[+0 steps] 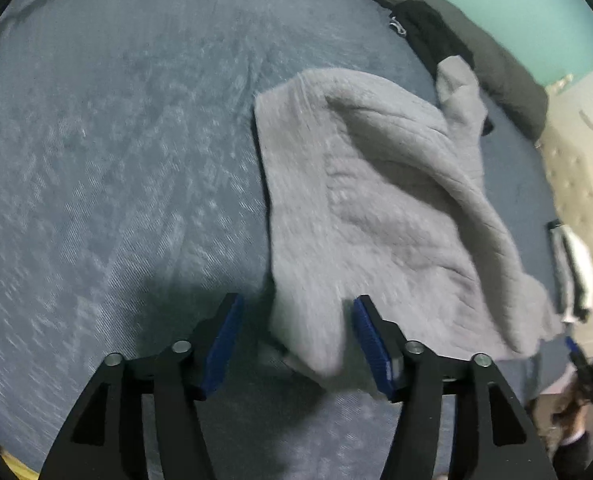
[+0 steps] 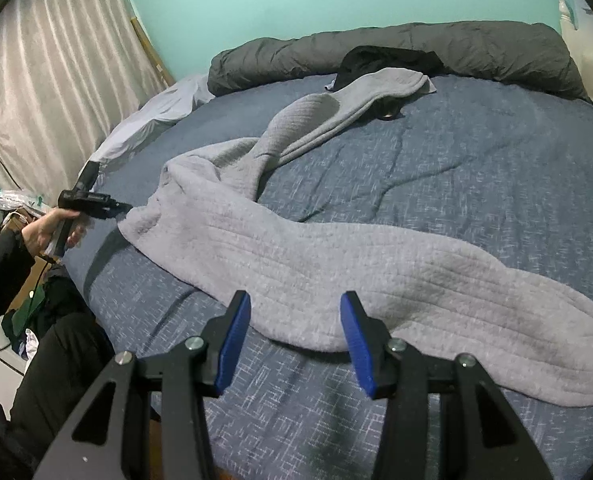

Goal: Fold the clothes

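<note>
1. Bedroom with a teal wall; a grey knitted garment lies strung out and unfolded across a blue bedspread, one end near the bed's left edge, the other trailing toward the dark rolled duvet at the far side

2. Left gripper, seen from the right wrist at the garment's left end, points steeply down; its blue pads stand well apart with a corner of the knit between them, and neither pad appears to press on it, so nothing is held

3. Right gripper hovers over the near hem, jaws about half open and empty, the cloth lying just beyond the tips

4. Step in hand, as judged: taking hold of the two ends. Each gripper should close on a single layer near a corner, then lift evenly so the loose knit does not sag or bunch

5. Surroundings: pale curtain on the left, a black item by the duvet, and clutter on the floor at the left of the bed
</note>
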Tool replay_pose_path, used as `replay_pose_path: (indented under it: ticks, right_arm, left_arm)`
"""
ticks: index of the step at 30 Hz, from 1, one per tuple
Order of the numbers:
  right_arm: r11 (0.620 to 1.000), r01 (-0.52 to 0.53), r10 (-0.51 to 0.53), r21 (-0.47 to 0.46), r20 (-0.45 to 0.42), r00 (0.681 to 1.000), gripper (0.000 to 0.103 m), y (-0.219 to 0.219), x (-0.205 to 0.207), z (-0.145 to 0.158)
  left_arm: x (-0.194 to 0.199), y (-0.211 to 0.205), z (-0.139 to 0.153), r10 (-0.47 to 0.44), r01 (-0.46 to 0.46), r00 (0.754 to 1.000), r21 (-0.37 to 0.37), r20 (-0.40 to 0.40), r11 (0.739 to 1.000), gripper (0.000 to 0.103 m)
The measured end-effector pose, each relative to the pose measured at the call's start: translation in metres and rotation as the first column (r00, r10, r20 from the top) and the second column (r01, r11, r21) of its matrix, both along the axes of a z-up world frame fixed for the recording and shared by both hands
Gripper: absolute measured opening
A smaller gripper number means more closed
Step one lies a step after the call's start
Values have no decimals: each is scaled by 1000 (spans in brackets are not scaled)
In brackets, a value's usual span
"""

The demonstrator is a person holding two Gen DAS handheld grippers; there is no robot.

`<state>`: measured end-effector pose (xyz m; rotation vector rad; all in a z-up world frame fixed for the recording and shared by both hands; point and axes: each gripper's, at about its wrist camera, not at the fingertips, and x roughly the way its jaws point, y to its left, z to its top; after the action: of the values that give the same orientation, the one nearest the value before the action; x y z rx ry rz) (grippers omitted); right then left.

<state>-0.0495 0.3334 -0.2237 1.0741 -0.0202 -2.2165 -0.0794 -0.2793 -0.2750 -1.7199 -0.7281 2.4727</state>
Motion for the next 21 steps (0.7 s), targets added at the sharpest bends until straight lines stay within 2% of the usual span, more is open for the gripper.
replay_pose_path:
  ticks: [7,9,10,11,12,16,21]
  right_arm:
    - [1000,20,-20,-11,2,1000,47,6,4,8]
    - [999,28,-28,-18,3,1000,47,8,5,9]
    - [999,28,-28,-19,1,1000,47,8,6,11]
    - [999,29,-29,-19,0,1000,47,8,7,12]
    - [999,29,-29,-19,-2,1000,47,8,8,14]
    - [1000,26,-26,-12,-15,1000,47,10,11,20]
    - [999,40,-40,-22,-29,999,47,18,10,31]
  left_arm:
    - [14,6,-9,17,-16,1000,59,-8,998,67]
    - [13,7,-12,38,-38,999,46,-9,998,65]
    - [13,9,-12,43,-43,999,33,-15,999,60]
    - [12,13,-13,39,-39,999,25,-19,999,38]
    - [11,17,-12,33,-33,999,11,-23,999,25]
    - [12,28,12,17,-24,997,-97,-74,995,19]
    - [26,14,63,62,-96,982,-188,-177,977,15]
